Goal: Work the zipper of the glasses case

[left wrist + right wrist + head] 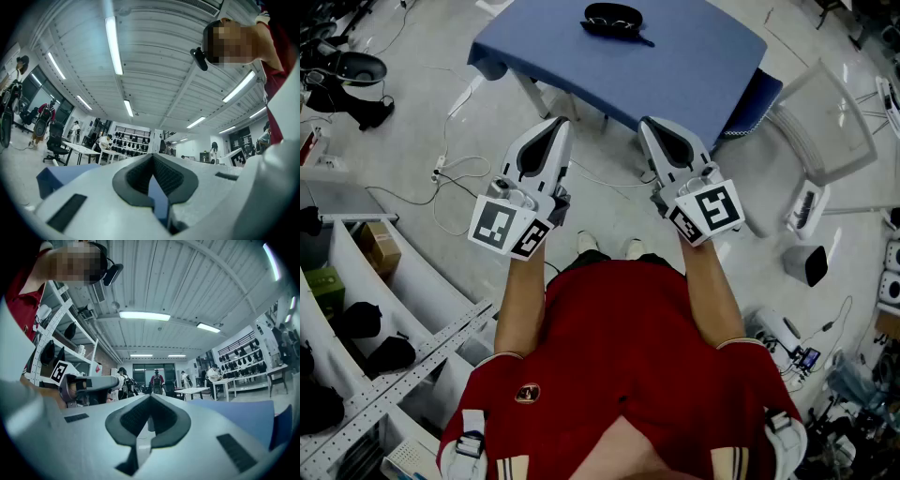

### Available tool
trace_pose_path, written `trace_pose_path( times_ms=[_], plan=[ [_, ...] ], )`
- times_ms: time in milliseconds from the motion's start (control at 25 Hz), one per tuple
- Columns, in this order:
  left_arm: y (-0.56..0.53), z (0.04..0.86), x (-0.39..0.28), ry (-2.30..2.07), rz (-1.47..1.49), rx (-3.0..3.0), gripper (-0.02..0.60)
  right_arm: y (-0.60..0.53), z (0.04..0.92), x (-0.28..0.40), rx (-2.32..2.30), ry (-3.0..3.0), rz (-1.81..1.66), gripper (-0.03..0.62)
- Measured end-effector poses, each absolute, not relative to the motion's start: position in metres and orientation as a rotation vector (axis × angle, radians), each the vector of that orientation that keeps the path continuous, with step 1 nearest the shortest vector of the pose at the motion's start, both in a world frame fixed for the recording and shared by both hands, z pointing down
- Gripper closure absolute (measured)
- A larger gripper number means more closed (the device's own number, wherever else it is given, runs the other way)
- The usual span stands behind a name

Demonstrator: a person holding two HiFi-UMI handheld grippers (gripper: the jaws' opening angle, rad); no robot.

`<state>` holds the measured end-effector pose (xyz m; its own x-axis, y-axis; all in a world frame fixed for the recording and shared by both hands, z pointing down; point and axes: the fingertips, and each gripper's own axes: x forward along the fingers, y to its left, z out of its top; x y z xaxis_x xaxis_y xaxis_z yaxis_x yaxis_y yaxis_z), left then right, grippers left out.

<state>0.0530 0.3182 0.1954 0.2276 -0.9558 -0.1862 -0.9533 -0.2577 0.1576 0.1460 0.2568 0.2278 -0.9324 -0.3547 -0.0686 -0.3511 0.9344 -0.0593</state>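
My left gripper (555, 127) and my right gripper (651, 126) both have their jaws pressed together with nothing between them. I hold them side by side in front of my chest, aimed toward the blue table (703, 66). Their tips hang over the pale floor (609, 197) near the table's front edge, and the black glasses case (614, 19) lies on the far part of the tabletop, well apart from both grippers.
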Motion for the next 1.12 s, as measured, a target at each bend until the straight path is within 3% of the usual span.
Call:
trace_pose_path(
  times_ms=[1120],
  plan=[
    [0.309,0.219,-0.042,-1.762,-0.411,2.516,0.574,0.24,0.244,0.082,-0.736,2.977,-0.096,0.599]
  ],
)
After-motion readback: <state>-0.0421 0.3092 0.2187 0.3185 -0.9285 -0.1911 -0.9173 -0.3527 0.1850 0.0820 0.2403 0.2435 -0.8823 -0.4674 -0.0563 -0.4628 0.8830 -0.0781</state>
